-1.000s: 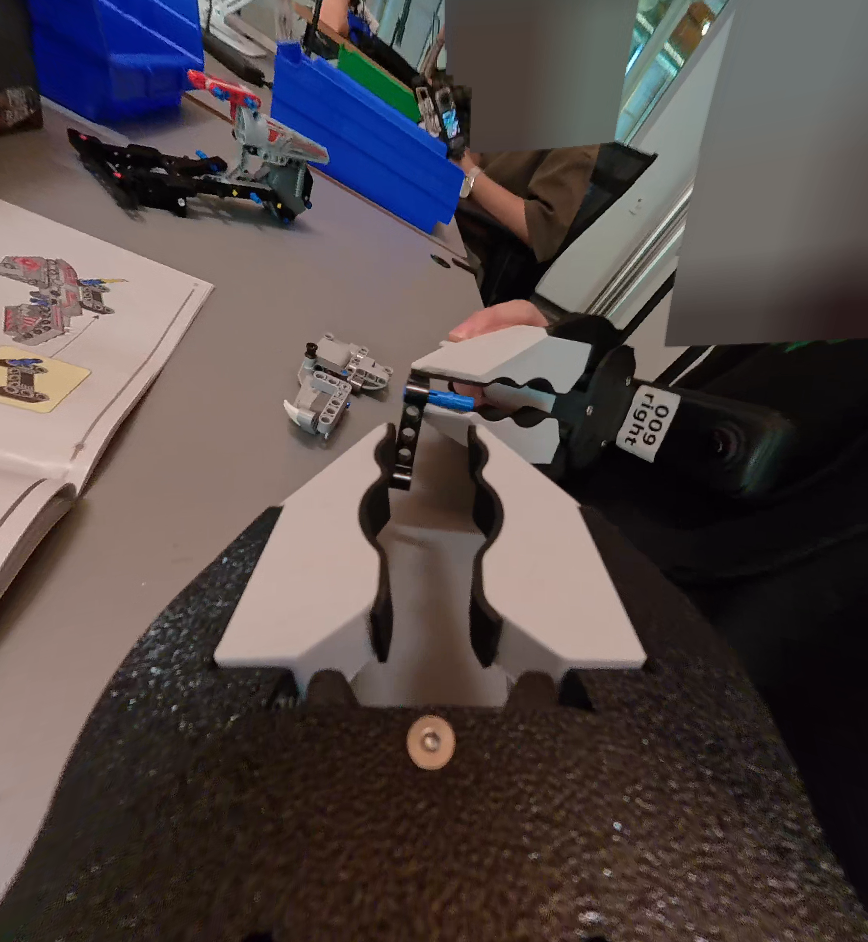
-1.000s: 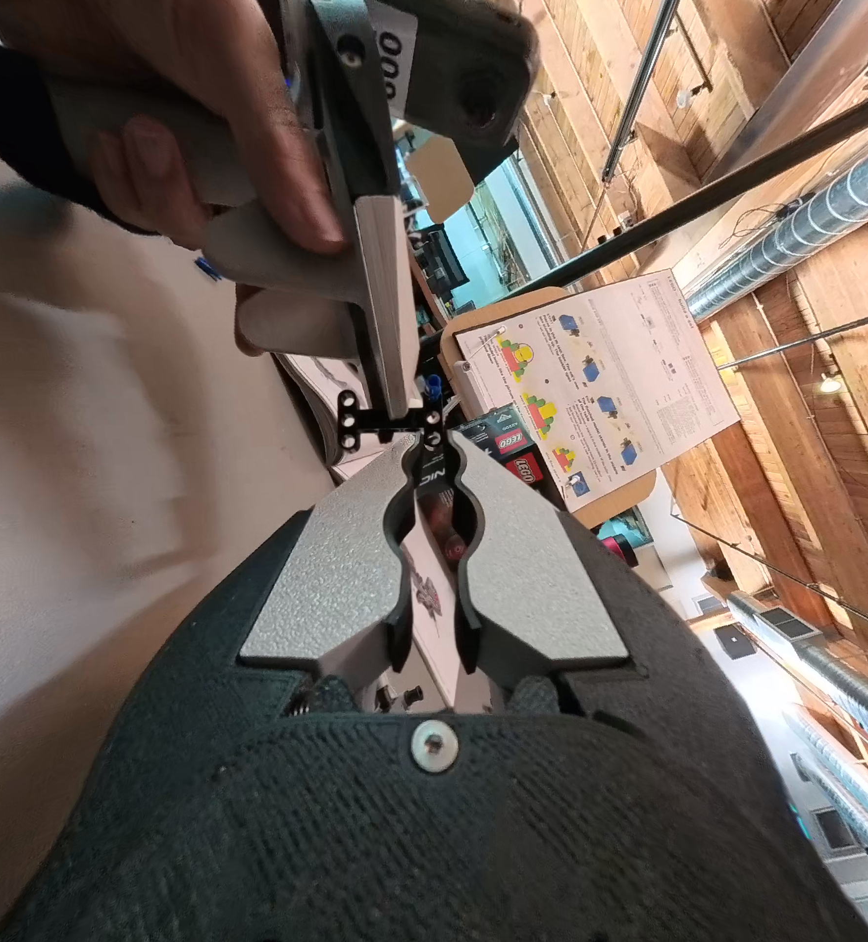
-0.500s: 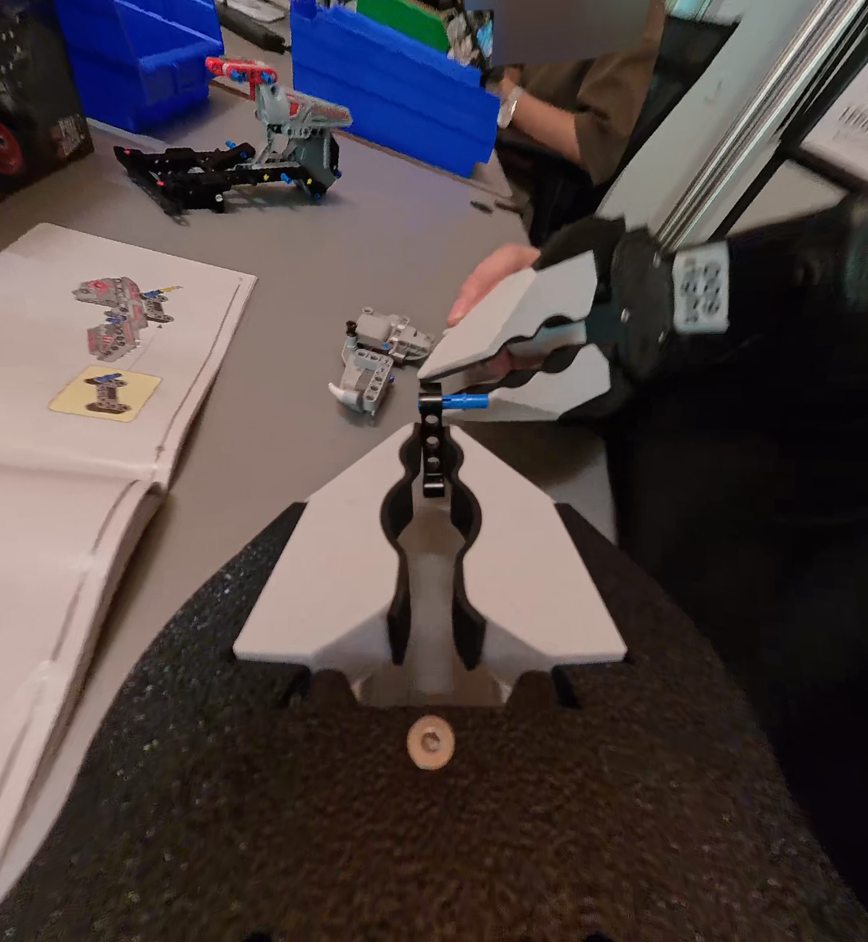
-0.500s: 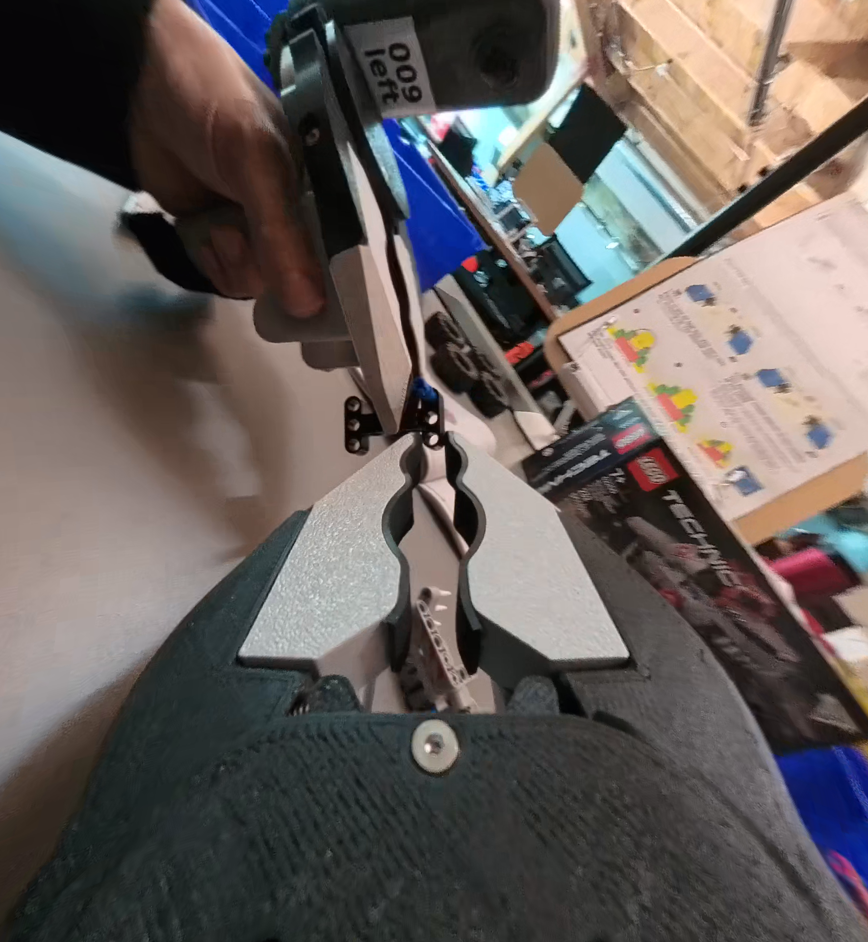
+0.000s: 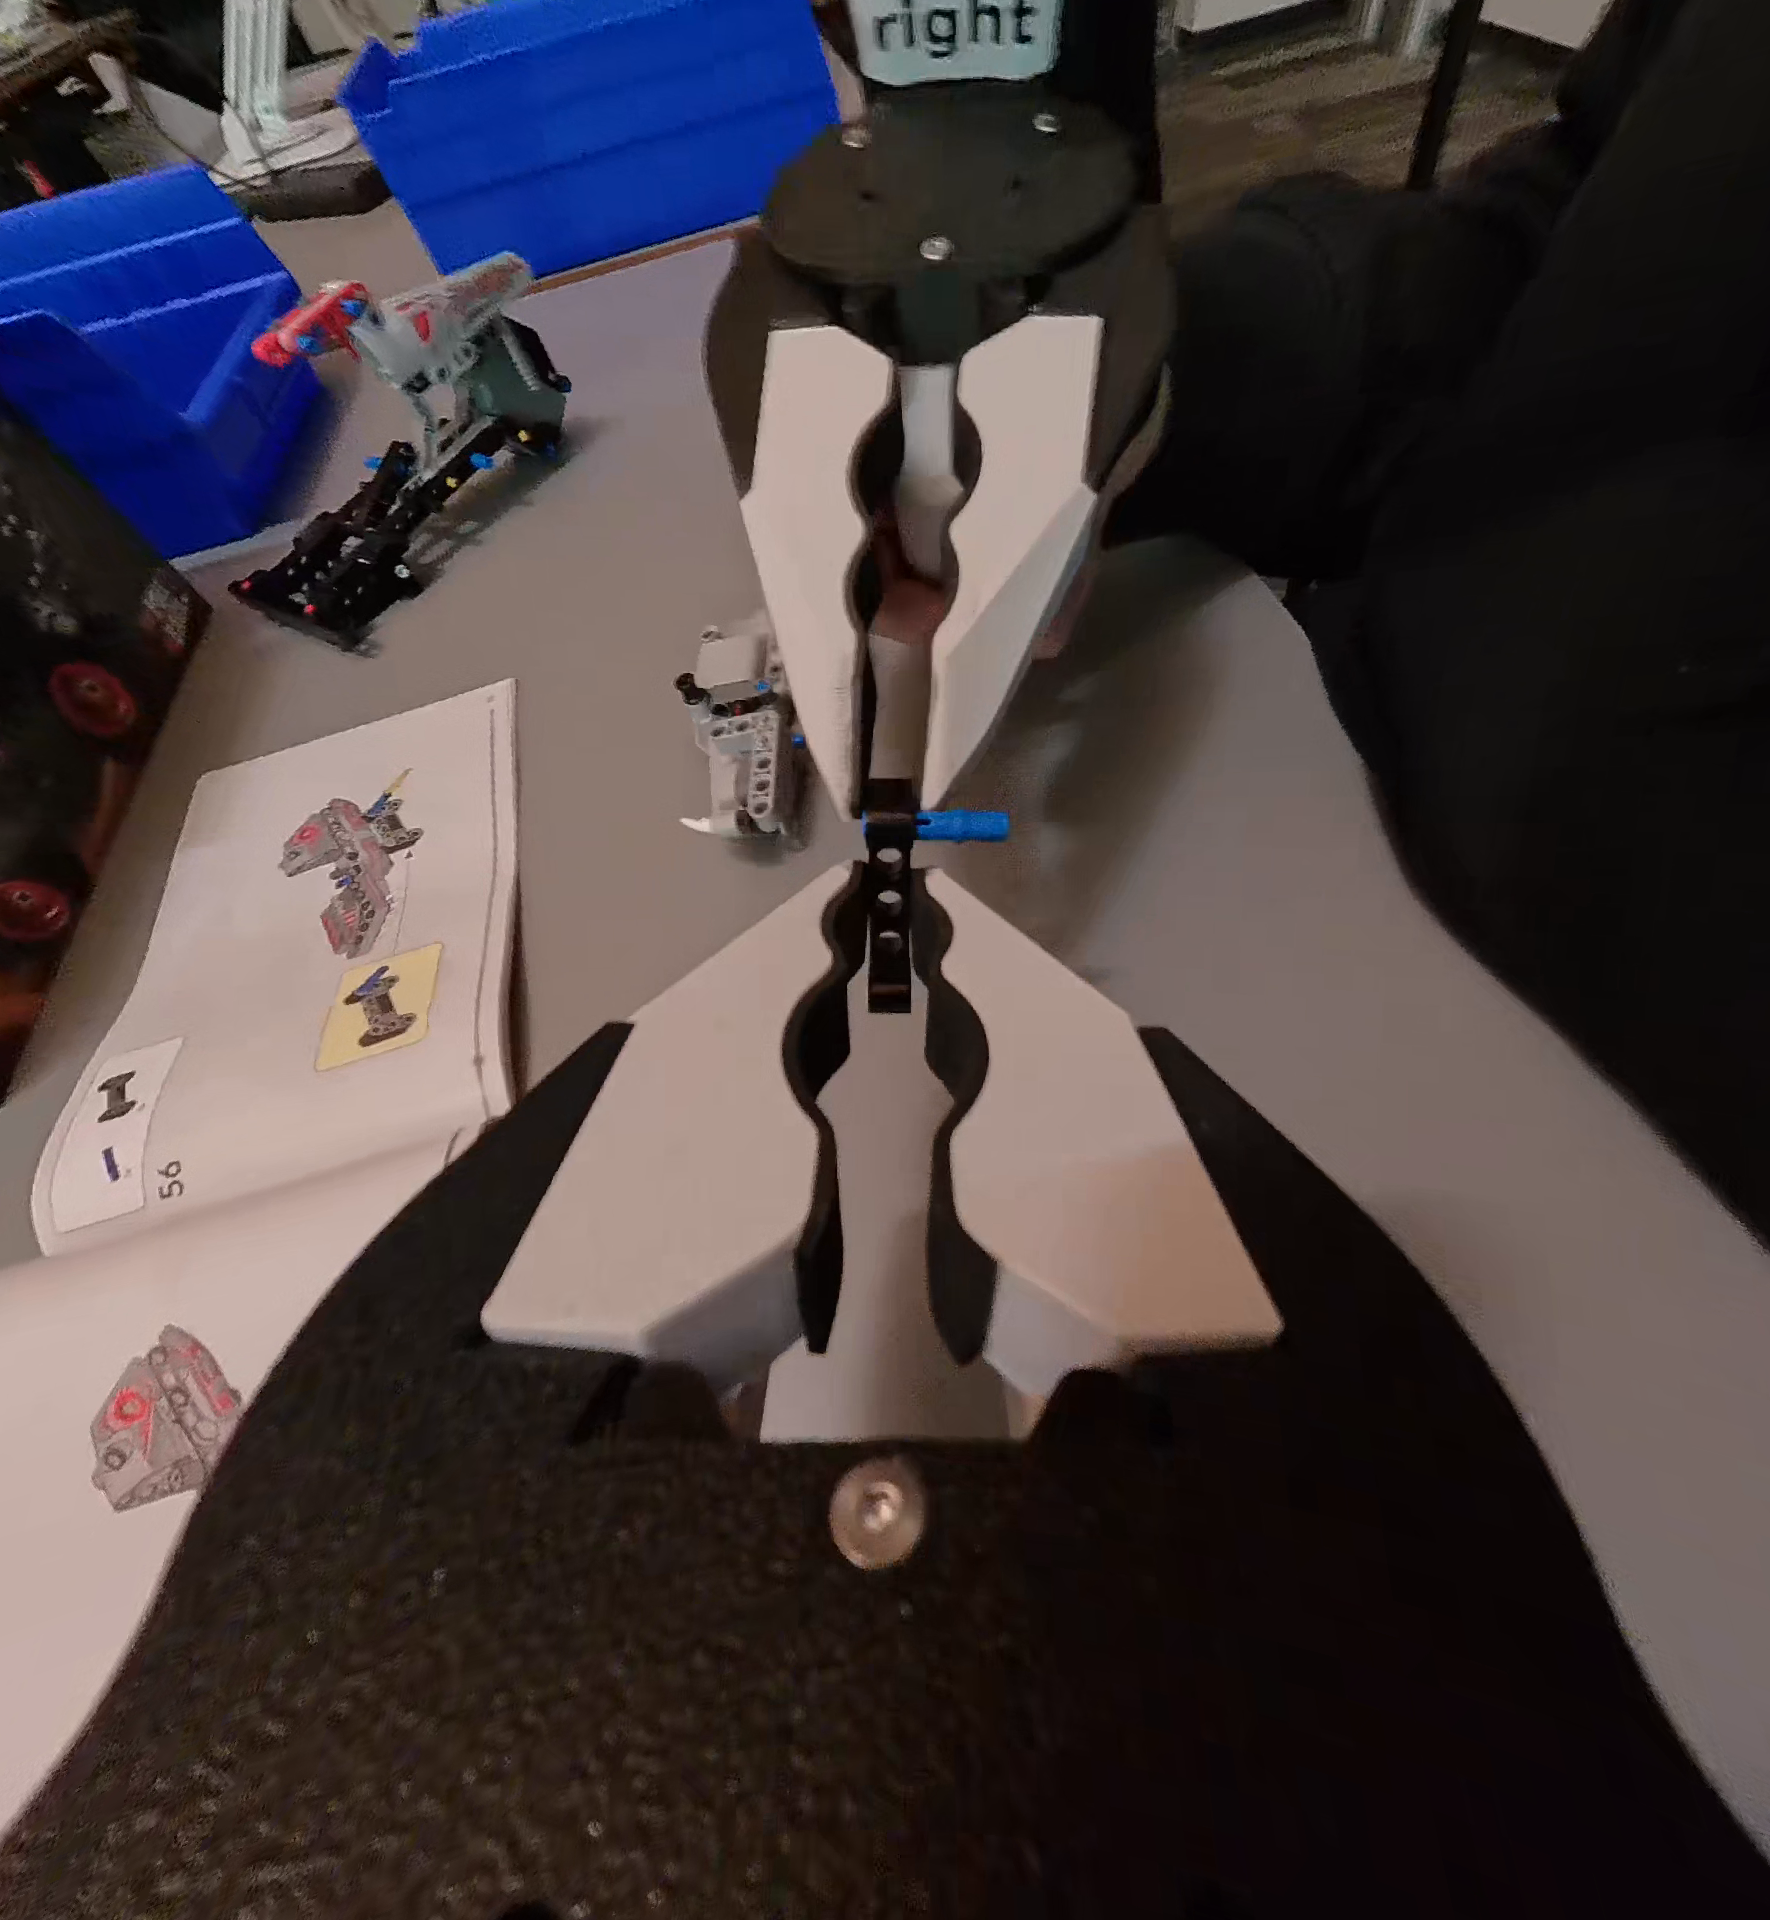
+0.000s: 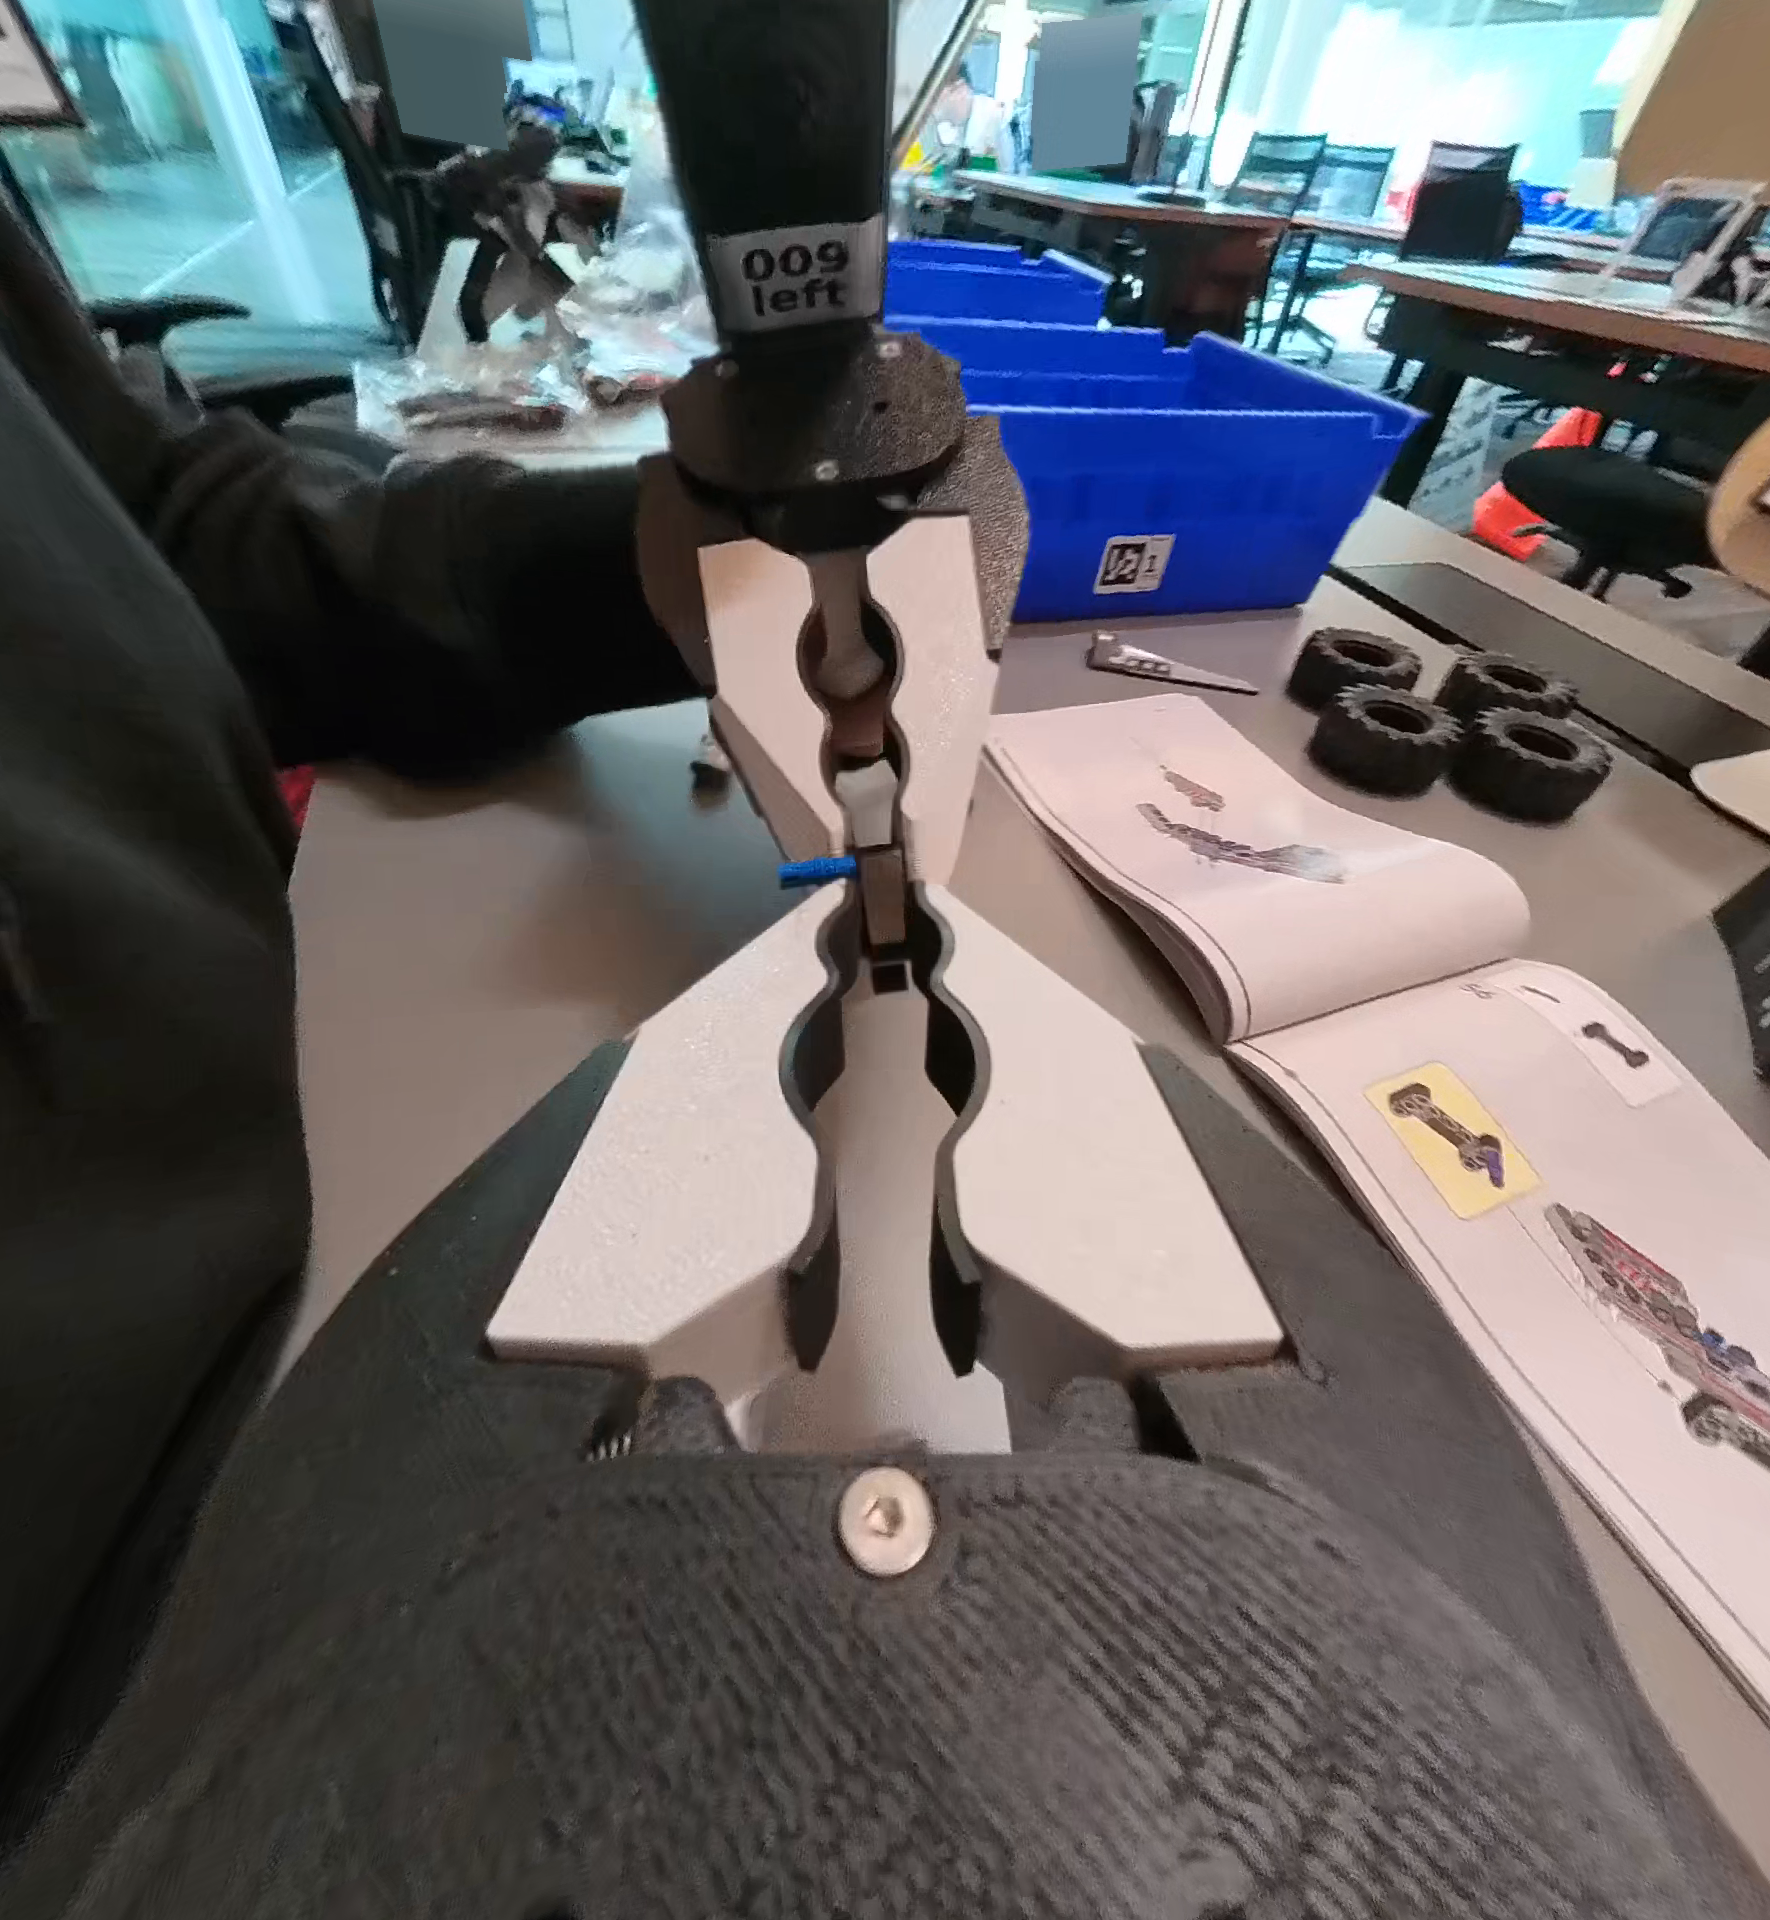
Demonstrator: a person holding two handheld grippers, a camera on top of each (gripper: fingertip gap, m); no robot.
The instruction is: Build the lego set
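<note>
Left hand-held gripper point(image 5: 886, 914): level over the grey worktop point(image 5: 600, 582), fingers closed tip-first on a black perforated lego beam point(image 5: 888, 914) carrying a blue plastic pin point(image 5: 954, 826). Right hand-held gripper point(image 6: 886, 935): directly opposite, tips closed on the beam's far end. Left of them: blue plastic bins point(image 5: 122, 343), black-and-grey lego chassis point(image 5: 413, 447), open paper instruction booklet point(image 5: 268, 997). Small grey lego subassembly point(image 5: 746, 738) beside the right tips.

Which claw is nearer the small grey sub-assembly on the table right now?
Right. The right claw hangs just beside the grey sub-assembly, partly covering it; the left claw sits farther back, toward the camera.
</note>
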